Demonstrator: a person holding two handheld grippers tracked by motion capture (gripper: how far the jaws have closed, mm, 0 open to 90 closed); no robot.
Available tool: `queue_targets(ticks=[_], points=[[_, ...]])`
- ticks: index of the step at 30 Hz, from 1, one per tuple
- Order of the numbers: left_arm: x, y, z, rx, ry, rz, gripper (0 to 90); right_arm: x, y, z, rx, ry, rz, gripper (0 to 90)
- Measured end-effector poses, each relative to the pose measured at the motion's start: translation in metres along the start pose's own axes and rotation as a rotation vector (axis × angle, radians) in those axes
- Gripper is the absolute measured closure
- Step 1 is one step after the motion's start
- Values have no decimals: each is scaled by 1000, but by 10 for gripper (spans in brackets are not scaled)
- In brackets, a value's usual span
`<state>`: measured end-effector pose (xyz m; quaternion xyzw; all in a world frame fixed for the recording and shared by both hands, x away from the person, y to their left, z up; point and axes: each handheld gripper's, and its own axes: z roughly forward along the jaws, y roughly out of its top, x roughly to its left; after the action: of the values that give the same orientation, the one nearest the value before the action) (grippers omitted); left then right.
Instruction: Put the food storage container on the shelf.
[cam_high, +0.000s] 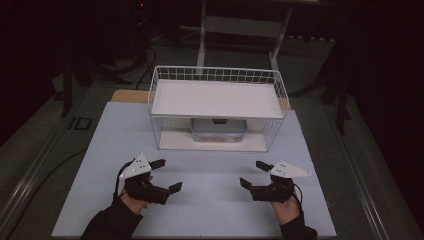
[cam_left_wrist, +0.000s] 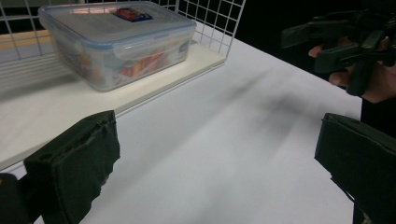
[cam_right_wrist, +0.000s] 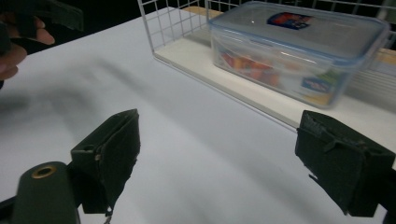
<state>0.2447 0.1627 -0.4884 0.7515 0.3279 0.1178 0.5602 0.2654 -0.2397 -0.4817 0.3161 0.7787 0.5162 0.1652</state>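
White table (cam_high: 100, 150), box (cam_high: 218, 129) lengthwise across the shelf's (cam_high: 215, 100) front, both tongs (cam_high: 166, 176) (cam_high: 254, 175) wide open, empty.

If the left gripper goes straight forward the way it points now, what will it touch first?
Probably bare table first. The left gripper, jaws open and empty, points across it towards the right gripper. The wire rack and the plastic box lie off to one side. Depth is unclear.
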Motion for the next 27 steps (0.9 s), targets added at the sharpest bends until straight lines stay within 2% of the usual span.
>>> queue_targets(ticks=[9,12,16,20,27], points=[[0,-6,-12,-7,19,5,0,-3,-14,-23,-1,-15,35,141],[1,-9,-12,-3,22,-2,0,-5,-17,-27,5,-19,29,141],[1,-11,-13,-8,26,-1,0,-9,-21,-29,17,-2,37,144],[4,-13,-11,-8,28,-16,0,-12,-23,-31,22,-11,38,144],[5,-16,-7,-2,19,-22,0,-17,-26,-24,48,11,54,146]])
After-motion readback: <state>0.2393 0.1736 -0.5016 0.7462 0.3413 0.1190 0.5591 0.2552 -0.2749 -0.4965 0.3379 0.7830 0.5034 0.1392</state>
